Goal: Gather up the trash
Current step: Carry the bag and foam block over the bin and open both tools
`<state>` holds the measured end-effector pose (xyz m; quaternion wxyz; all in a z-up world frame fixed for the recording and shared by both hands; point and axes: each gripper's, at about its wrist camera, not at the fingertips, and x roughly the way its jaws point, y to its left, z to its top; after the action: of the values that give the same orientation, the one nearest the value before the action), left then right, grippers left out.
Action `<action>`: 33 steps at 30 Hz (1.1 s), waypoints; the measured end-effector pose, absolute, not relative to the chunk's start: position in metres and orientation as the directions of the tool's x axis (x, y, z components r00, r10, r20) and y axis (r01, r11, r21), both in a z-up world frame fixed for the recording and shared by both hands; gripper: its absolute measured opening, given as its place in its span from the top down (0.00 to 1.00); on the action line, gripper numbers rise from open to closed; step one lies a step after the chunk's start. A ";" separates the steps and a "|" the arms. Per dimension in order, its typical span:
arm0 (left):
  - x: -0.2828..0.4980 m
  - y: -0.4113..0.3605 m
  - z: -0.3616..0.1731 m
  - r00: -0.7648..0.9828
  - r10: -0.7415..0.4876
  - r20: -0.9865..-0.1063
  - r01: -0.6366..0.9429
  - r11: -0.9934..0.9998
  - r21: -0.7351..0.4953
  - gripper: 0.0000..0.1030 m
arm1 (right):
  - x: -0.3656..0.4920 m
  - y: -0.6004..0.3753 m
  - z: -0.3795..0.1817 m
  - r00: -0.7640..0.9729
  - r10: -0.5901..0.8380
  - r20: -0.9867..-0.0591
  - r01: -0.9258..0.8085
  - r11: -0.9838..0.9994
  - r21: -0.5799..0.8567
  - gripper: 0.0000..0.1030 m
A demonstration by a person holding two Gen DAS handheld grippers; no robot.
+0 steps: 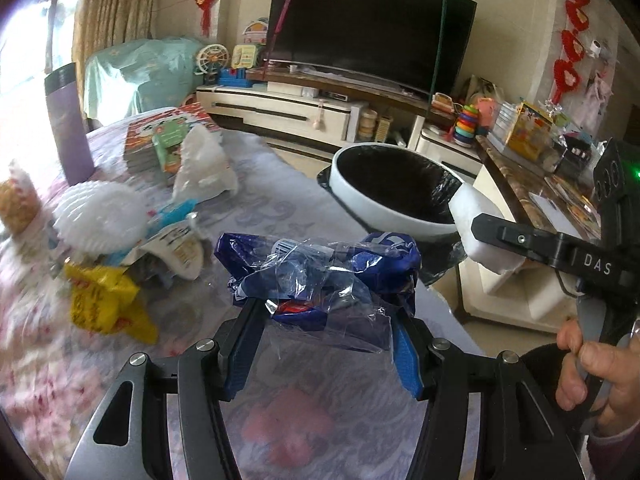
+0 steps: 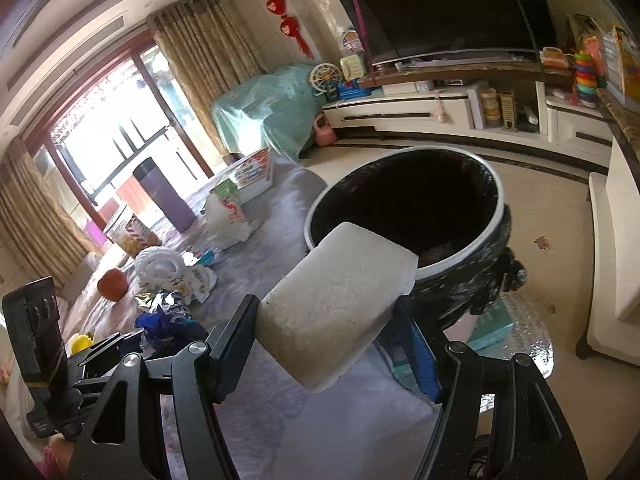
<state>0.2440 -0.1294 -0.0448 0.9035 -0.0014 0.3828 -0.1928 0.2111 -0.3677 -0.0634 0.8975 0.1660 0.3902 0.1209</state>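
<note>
My left gripper (image 1: 324, 312) is shut on a crumpled blue and clear plastic wrapper (image 1: 320, 268) and holds it over the table. My right gripper (image 2: 328, 312) is shut on a white foam block (image 2: 340, 300), held just short of the rim of the white trash bin with a black liner (image 2: 492, 236). The bin (image 1: 384, 224) stands beyond the table's right edge in the left wrist view, where the foam block (image 1: 476, 208) and right gripper (image 1: 500, 236) also show. More trash lies at the left: a yellow wrapper (image 1: 104, 300), a white foam net (image 1: 100, 212), a white plastic bag (image 1: 204, 168).
The table wears a floral cloth (image 1: 120, 380). On it stand a purple tumbler (image 1: 68, 136) and a stack of books (image 1: 160, 136). A TV (image 1: 368, 28) on a low white cabinet (image 1: 280, 112) lies behind. A marble-topped counter (image 1: 532, 184) stands at the right.
</note>
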 end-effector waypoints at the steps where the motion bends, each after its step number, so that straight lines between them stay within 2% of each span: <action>1: 0.245 -0.132 -0.044 0.633 -0.350 -0.691 0.349 0.925 -0.150 0.44 | 0.212 -0.370 -0.063 0.666 0.345 -0.661 -0.085 0.916 0.393 0.33; 19: 0.292 -0.172 -0.041 0.621 -0.371 -0.690 0.371 0.915 -0.158 0.44 | 0.240 -0.400 -0.063 0.659 0.335 -0.673 -0.068 0.918 0.390 0.32; 33: 0.356 -0.213 -0.035 0.603 -0.372 -0.706 0.407 0.904 -0.129 0.43 | 0.283 -0.429 -0.067 0.617 0.332 -0.713 -0.059 0.924 0.379 0.32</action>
<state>0.3558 -0.2127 -0.0352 0.8949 0.0225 0.3888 -0.2179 0.2827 -0.4286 -0.0671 0.8847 0.1611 0.4232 0.1106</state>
